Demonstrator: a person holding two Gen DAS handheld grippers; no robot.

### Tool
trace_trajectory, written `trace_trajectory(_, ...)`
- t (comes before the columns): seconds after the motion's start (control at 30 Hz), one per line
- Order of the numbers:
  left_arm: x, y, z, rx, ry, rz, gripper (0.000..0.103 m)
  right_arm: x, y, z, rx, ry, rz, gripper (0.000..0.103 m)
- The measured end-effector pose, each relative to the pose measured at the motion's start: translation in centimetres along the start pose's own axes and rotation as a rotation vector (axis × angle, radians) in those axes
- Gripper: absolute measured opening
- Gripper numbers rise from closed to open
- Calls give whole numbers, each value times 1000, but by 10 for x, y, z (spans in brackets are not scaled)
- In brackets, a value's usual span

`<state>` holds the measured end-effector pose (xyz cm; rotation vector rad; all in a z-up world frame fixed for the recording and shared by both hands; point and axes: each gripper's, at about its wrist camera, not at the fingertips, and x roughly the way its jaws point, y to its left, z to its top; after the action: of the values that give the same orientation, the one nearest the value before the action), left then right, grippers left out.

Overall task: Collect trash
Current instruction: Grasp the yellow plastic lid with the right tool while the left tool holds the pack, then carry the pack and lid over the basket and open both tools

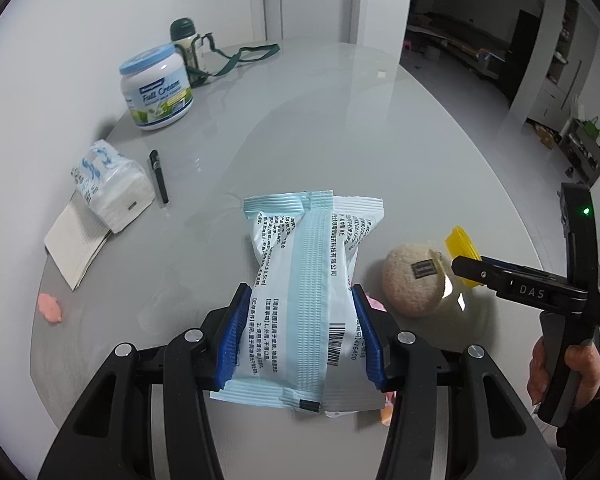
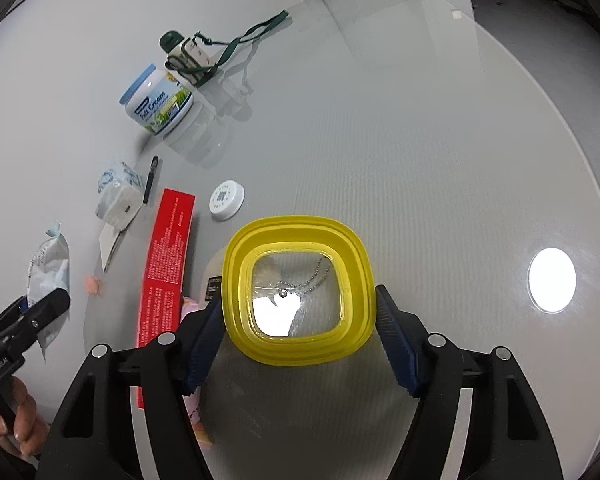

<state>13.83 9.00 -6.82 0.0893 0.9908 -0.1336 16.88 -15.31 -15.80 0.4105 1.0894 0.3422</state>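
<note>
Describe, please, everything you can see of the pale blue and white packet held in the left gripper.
The packet is a sealed plastic pouch, pale blue and white, with crimped ends, a ribbed seam down its middle, black printed text and a barcode. It looks puffy and a little crumpled. The left gripper pinches it across its lower half, both blue pads pressing its sides, so it stands lengthwise away from the camera over the grey table. Whether it touches the table cannot be told. A round beige sponge lies to its right.
</note>
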Motion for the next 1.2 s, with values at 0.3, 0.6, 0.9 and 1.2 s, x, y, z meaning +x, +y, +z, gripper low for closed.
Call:
trace_trajectory(0.3,-14,-44,3,94,-31,-65,49,-67,-13,-25,83,-100,-53,68)
trace_trajectory(0.6,-34,-139,-1,229,-54,-195,49,-157,-61,-75,185,-194,-188,68)
trace_trajectory(0.9,-45,-255,-26,363,-18,-319,49,-248,-146,-154,349,-240,-351,68)
trace_trajectory(1.2,-36,-367,-75,499,74,-396,49,-275,-205,-207,381,-171,-475,68)
